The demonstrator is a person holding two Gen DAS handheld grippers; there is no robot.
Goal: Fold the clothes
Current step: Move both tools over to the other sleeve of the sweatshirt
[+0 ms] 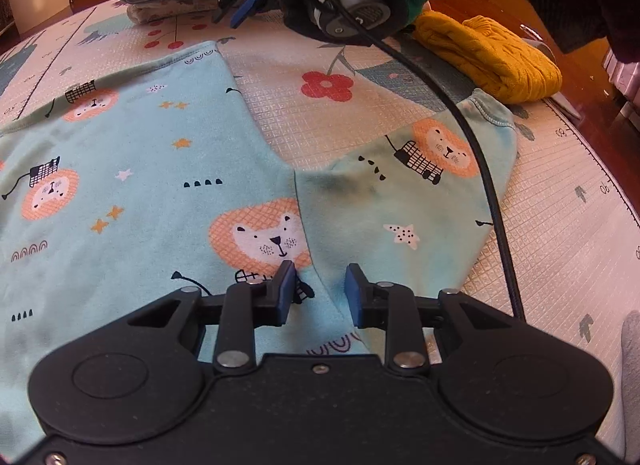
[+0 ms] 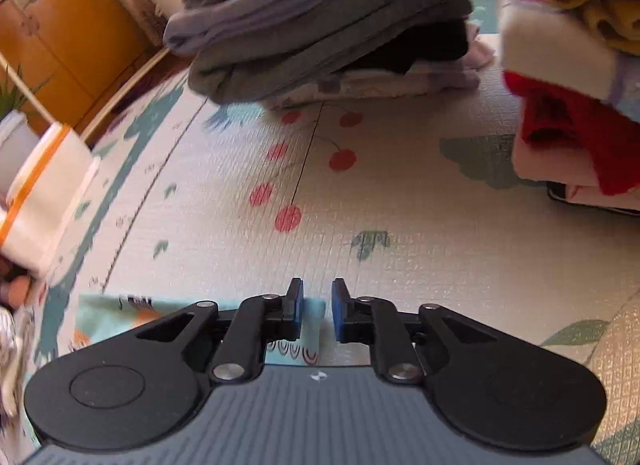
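Observation:
A pale teal child's shirt with orange lion prints (image 1: 132, 169) lies spread flat on the patterned play mat (image 1: 280, 113), one sleeve (image 1: 432, 185) reaching out to the right. My left gripper (image 1: 320, 285) hovers open just above the seam where that sleeve meets the body, nothing between its blue pads. In the left wrist view the right gripper (image 1: 240, 5) shows at the top, over the shirt's far corner, held by a hand in a green sleeve. In the right wrist view my right gripper (image 2: 317, 305) stands open, with a corner of the teal shirt (image 2: 200, 309) just under its left finger.
A stack of folded grey clothes (image 2: 320, 25) sits at the far end of the mat. A mustard knitted garment (image 1: 488, 57) lies at the right, a red and white pile (image 2: 572, 85) beside it. A black cable (image 1: 480, 169) crosses the sleeve. A white box with orange trim (image 2: 44, 185) stands at the left.

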